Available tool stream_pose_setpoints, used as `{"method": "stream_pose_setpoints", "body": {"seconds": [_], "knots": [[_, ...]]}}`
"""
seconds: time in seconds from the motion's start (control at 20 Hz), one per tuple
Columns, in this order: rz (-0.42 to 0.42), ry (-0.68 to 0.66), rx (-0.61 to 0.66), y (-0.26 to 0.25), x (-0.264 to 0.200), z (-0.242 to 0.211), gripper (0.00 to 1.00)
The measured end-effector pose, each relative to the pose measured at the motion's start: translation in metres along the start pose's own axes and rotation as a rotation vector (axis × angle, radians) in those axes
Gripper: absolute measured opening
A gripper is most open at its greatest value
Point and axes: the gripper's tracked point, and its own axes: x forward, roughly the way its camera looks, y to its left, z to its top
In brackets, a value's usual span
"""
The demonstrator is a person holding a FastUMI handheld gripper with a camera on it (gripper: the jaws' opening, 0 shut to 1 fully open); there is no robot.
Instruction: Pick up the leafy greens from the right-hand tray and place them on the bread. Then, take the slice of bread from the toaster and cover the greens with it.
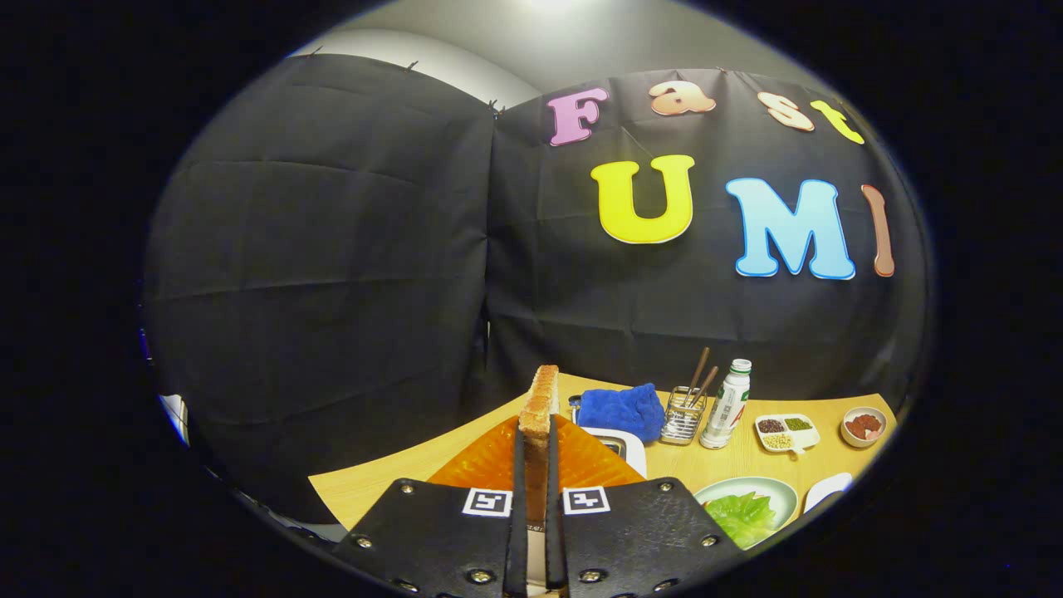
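Claw: the claw is seen closed on a golden-brown toasted slice of bread, both fingers pressed flat against its two broad faces.
Bread slice: it is held upright and edge-on, its lower part clamped between the fingers and its crusted top edge standing well clear above them, lifted over the surface.
Greens: crinkled light-green lettuce leaves are seen lying in a pale green round plate, just right of the claw; whether bread lies under them cannot be told.
Below the slice: an orange ribbed translucent tray lies on the light wooden surface, directly beyond the fingers.
Toaster: a white-rimmed appliance that may be the toaster is partly hidden beside the tray.
Handling, judged: the slice is taken to be light, dry and stiff but brittle; crumbling or snapping is likely under a hard squeeze, so a gentle, even clamp across the flat faces near the middle is favoured.
Risk, judged: with a hold low on the slice, swinging or slipping may be expected when it is turned flat.
Beyond: a blue cloth, a wire holder with chopsticks and a white bottle stand further back.
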Motion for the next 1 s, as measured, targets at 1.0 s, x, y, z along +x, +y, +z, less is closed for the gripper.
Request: {"method": "stream_pose_setpoints", "body": {"seconds": [1.0], "knots": [[-0.124, 0.007, 0.002, -0.139, -0.078, 0.005, 0.08]]}}
